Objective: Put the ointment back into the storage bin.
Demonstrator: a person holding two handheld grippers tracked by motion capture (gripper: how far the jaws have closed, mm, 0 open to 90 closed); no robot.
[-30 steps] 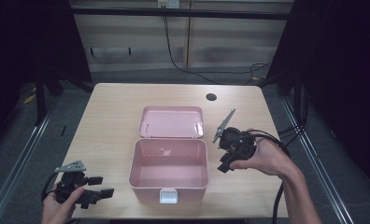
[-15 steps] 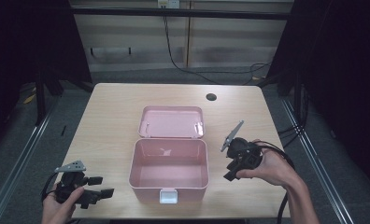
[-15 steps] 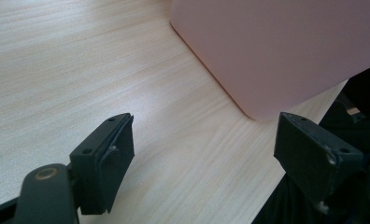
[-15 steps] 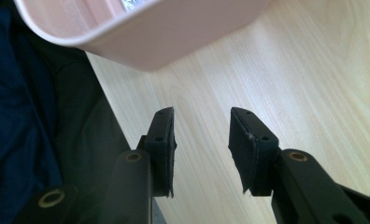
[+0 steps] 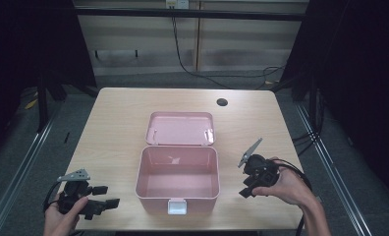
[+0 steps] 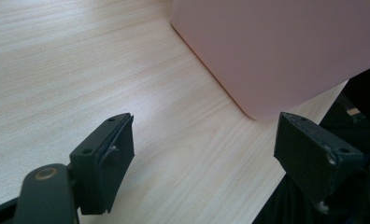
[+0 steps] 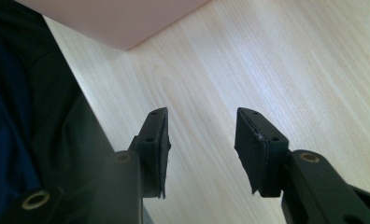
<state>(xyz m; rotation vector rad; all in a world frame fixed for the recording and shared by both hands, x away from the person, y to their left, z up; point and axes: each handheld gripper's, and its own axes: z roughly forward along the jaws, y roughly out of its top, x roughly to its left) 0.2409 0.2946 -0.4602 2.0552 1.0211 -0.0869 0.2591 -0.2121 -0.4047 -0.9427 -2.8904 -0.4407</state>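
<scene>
Currently box (image 5: 178, 177): lying open, empty, mid-bench (image 5: 119, 118).
Left tongs (image 5: 105, 195): released, hovering left of box.
Right tongs (image 5: 245, 186): released, hovering right of box.
Risk: nudging box toward bench edge.

We are in what looks like a lab or recording studio, not a home. Our light wooden worktop (image 5: 119, 123) has a round cable hole (image 5: 222, 102) and stands alone between black curtains (image 5: 30, 44). Metal floor rails (image 5: 20, 162) run along both sides, and loose black cables (image 5: 202, 73) trail over the grey floor before a plain panelled wall (image 5: 241, 44).
</scene>
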